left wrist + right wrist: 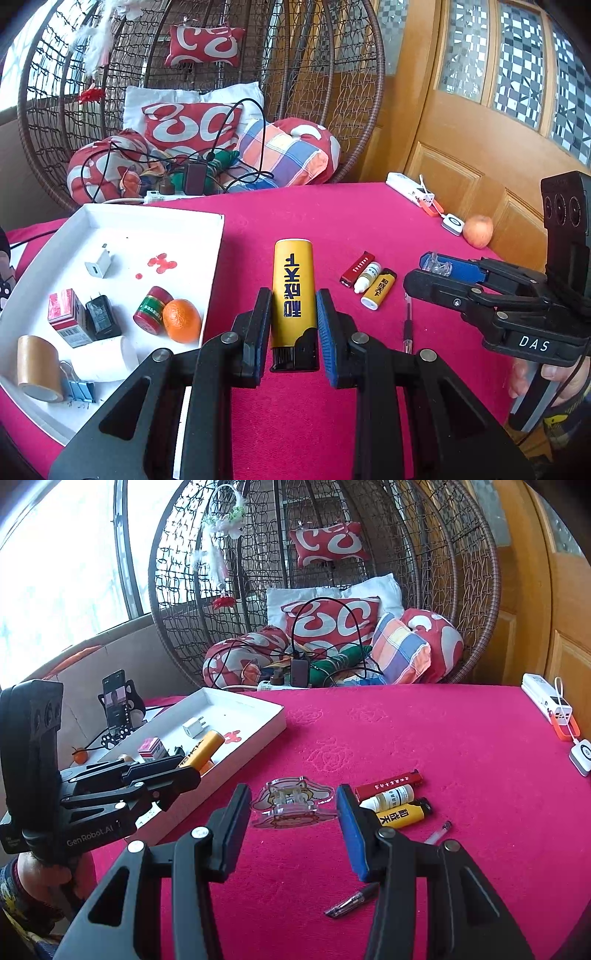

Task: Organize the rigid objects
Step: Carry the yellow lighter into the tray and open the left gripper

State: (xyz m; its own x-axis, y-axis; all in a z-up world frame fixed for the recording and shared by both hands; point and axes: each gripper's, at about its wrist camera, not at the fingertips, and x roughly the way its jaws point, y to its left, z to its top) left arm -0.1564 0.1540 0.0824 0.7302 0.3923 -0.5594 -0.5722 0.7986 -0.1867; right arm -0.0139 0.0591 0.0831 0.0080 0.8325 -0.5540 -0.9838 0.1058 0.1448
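Lighter [293, 295], big and yellow with a black cap, is what the left gripper [293, 325] has clamped between its pads, held by the lower body so most of it juts forward at the centre of the left wrist frame. In the right wrist view it shows at centre left, hanging over the near edge of the white tray [258, 705], which suggests it is being carried there to join what is already sorted.

The right gripper [293, 812] stands with jaws apart either side of a clear acrylic cartoon stand [291, 805] at frame centre; whether the pads touch it I cannot tell, but the framing looks like a lineup for the next pick.

Further out, lower right of centre, a red lighter [388, 784], a small white bottle [391, 798], a small yellow lighter [402, 814] and a pen [351, 904] lie on the pink cloth [443, 738], apparently awaiting sorting.
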